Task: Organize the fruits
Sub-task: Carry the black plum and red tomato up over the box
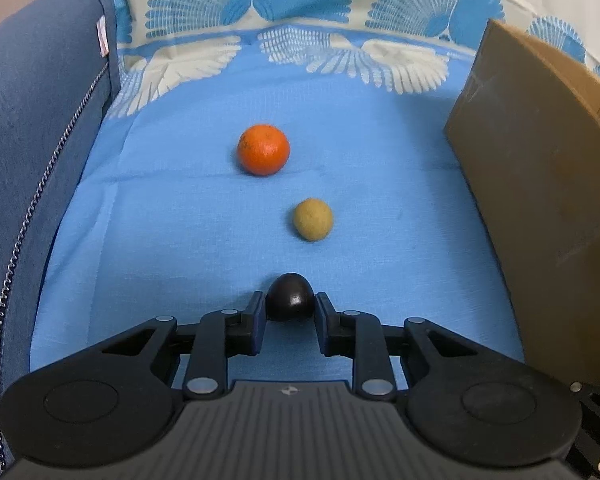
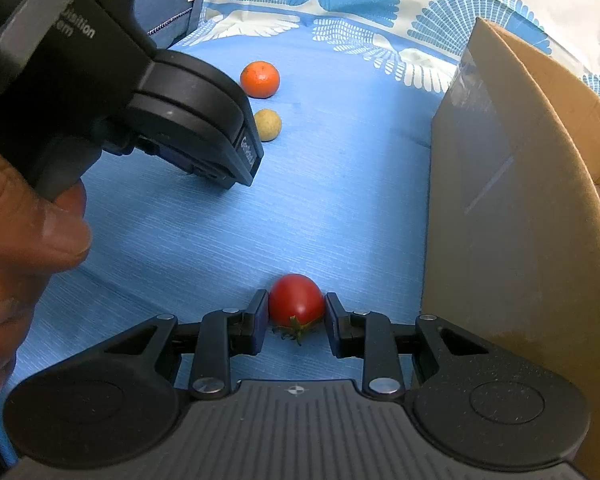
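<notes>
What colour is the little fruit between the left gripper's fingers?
Very dark, almost black fruit; left wrist view shows it best.

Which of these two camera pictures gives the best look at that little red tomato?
The right wrist view. There the red tomato sits close up, between the right gripper's pads, which press its sides; its green stem faces the camera. The left wrist view does not show it at all; there the left gripper holds a dark fruit instead.

White lettering, cut off and only partly readable ("AS", "uisition", "em"), runs along the black plastic body of the left gripper (image 2: pixel 236 168) (upper left, right-wrist view).
</notes>
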`<state>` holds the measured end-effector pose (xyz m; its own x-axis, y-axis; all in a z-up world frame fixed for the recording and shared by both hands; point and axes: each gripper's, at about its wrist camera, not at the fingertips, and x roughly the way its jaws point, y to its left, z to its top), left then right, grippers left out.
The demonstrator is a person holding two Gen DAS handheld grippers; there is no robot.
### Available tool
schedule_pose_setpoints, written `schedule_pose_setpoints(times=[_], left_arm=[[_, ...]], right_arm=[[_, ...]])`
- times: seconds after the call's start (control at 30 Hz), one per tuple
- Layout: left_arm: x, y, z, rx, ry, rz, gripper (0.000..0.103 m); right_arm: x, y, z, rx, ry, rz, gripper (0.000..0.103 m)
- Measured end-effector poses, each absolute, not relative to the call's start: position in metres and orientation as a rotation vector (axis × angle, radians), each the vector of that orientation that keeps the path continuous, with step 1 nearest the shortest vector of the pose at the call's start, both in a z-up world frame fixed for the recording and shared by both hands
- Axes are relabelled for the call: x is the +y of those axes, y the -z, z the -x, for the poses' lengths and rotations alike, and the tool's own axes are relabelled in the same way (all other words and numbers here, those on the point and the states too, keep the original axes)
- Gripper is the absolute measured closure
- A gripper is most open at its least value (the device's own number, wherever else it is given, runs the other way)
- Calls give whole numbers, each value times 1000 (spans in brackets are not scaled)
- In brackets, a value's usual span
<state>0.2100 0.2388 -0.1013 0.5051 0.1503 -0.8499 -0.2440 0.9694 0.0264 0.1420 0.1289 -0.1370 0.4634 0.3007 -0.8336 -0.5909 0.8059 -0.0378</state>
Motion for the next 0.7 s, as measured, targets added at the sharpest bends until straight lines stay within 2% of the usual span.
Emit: schedule_pose_setpoints(times=[0.17, 0.43, 0.7], left_arm=[[237, 80, -199, 914, -259, 111, 75], [216, 17, -149, 628, -258, 181, 75], [180, -5, -113, 550, -222, 207, 75]], right_arm=[[118, 125, -139, 906, -569, 289, 72], [83, 74, -113, 666, -587, 214, 72], [18, 11, -85, 398, -596, 139, 73]])
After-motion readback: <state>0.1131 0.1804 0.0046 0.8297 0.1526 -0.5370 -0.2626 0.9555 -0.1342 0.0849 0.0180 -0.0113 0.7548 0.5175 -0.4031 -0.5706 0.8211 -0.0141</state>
